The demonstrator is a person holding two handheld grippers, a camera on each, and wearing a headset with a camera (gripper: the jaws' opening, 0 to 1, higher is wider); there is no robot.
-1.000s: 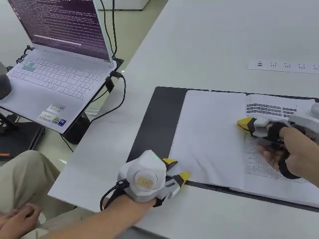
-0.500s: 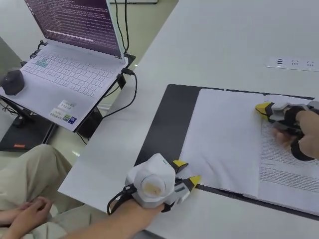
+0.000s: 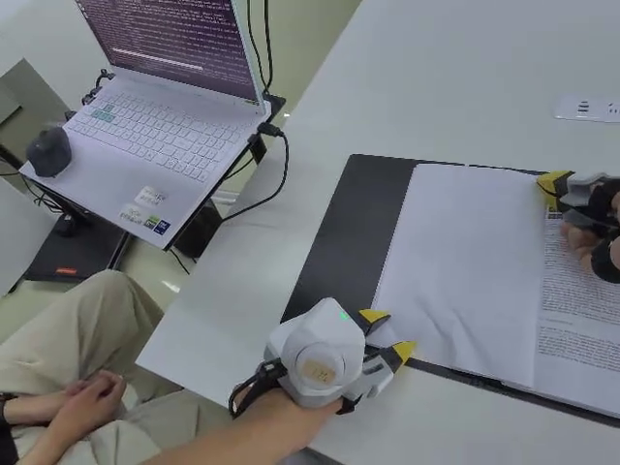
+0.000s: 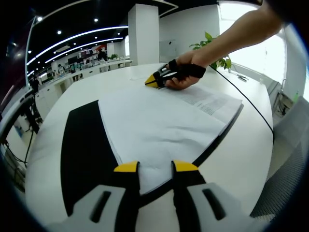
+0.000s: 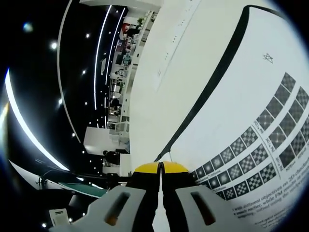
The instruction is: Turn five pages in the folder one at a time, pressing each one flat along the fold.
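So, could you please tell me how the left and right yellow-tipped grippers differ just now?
The left white, yellow-tipped gripper has its jaws apart; the right yellow-tipped gripper has them shut. The left is at the near edge of the black open folder; the right is near its far edge, at the printed white page. Both are hand-held.

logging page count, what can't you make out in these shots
Pages turned so far: blank sheet hides what lies beneath, head view.
Printed page text: too small, cut by the head view's right edge.
Right gripper: body cut by that same edge.
Left gripper: contact with the sheet unclear, left gripper view.
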